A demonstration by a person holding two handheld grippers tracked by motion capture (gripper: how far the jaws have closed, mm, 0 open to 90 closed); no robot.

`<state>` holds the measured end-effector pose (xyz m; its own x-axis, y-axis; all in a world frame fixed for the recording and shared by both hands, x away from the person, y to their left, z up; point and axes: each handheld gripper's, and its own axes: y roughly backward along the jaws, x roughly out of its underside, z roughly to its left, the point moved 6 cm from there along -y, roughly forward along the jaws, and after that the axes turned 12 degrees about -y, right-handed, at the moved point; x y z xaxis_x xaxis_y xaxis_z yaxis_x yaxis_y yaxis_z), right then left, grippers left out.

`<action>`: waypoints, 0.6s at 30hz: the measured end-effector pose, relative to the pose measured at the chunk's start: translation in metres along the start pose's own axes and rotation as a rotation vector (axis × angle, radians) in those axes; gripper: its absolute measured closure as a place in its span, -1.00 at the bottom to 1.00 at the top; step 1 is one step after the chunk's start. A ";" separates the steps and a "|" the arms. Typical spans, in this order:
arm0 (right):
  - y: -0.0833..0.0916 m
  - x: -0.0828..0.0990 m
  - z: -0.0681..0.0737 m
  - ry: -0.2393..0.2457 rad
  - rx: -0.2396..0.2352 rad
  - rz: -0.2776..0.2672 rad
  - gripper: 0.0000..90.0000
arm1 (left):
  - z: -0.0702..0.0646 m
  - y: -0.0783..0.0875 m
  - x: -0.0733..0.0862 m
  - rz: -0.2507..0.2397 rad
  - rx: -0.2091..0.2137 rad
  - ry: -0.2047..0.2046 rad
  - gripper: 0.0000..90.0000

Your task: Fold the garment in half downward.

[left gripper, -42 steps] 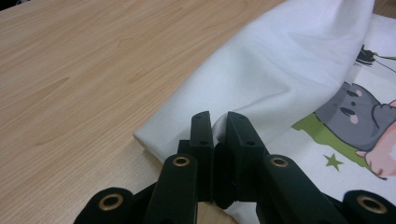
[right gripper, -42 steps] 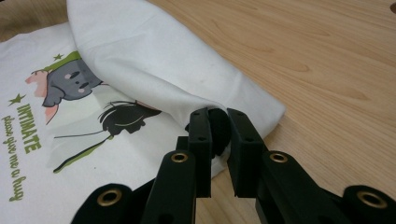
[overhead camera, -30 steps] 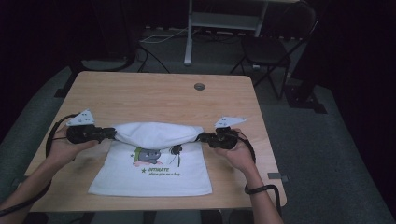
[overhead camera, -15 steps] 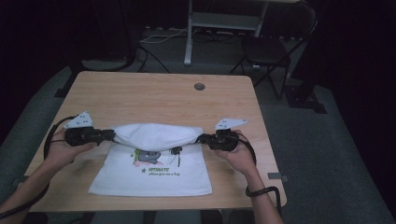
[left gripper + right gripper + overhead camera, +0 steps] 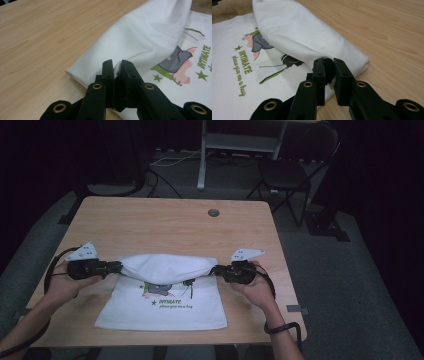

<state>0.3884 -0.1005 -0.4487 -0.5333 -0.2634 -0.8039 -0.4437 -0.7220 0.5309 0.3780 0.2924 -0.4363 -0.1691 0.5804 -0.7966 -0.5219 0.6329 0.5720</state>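
On the light wooden table [image 5: 150, 220], near its front edge, both grippers, left [image 5: 116, 267] and right [image 5: 215, 270], pinch the white printed cloth's [image 5: 165, 305] folded-over edge; draw both corners evenly toward the front hem

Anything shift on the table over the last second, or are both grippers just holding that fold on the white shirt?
Nothing has visibly changed. The left gripper and the right gripper stay shut on the two ends of the folded-over edge of the white shirt, which lies in the same place on the wooden table, its print still half covered by the fold.
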 end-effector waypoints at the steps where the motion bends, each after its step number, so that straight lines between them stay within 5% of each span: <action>1: 0.000 0.000 0.000 -0.001 0.000 0.000 0.80 | -0.001 0.000 0.000 -0.001 0.001 -0.001 0.81; 18: 0.005 0.005 0.007 0.010 -0.010 0.001 0.80 | -0.008 0.005 0.003 -0.007 0.011 0.002 0.82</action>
<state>0.3787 -0.1008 -0.4485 -0.5265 -0.2699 -0.8062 -0.4362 -0.7281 0.5287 0.3677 0.2935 -0.4376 -0.1669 0.5747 -0.8011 -0.5137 0.6428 0.5682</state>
